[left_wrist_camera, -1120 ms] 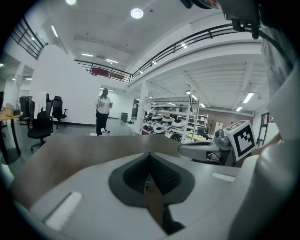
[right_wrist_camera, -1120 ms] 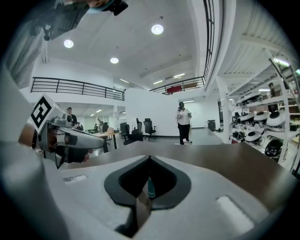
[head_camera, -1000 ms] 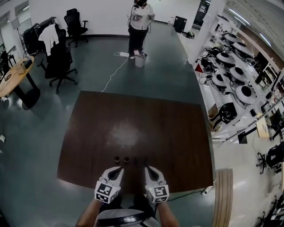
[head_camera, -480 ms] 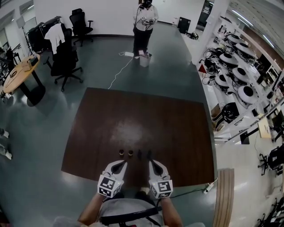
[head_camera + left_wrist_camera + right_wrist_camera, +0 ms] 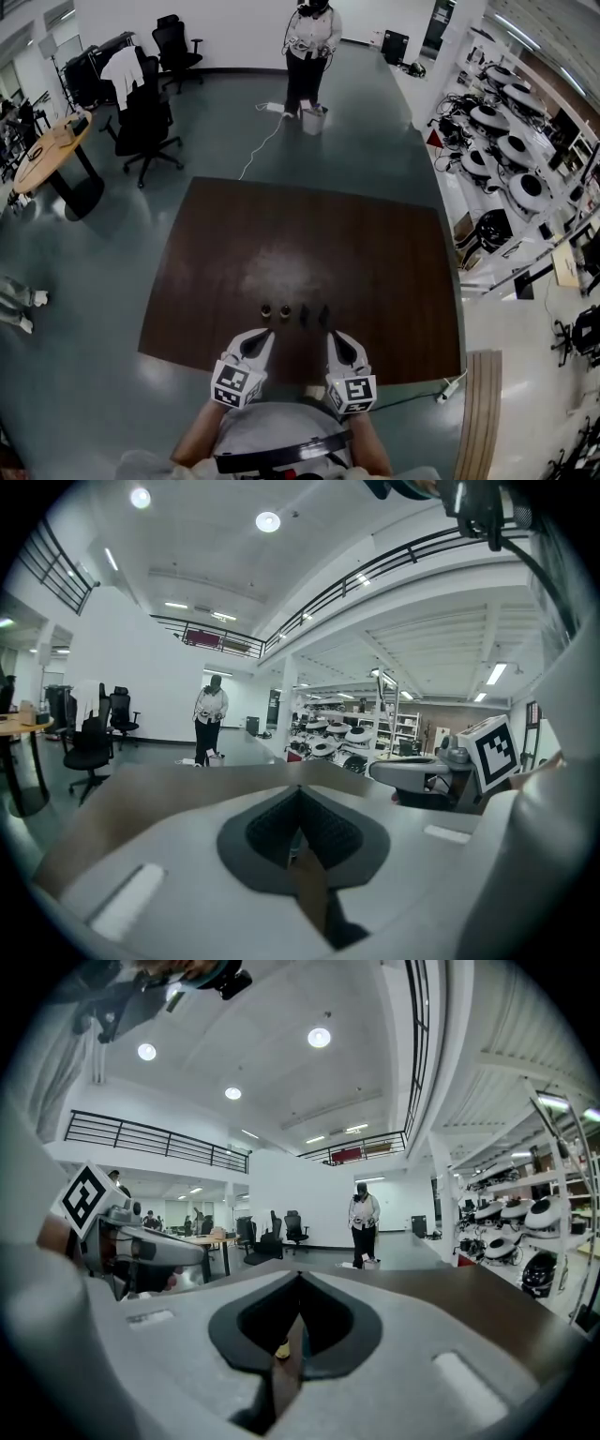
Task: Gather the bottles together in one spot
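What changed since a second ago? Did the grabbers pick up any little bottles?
No, nothing was taken or let go. Only the head camera's view shifted. The row of four small bottles stays on the dark brown table, and the left gripper and right gripper stay shut and empty just short of it.

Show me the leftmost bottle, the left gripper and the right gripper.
leftmost bottle (image 5: pixel 265 310), head view, on its top.
left gripper (image 5: pixel 268 334), head view, where its fingers' tips meet.
right gripper (image 5: pixel 332 336), head view, where its fingers' tips meet.
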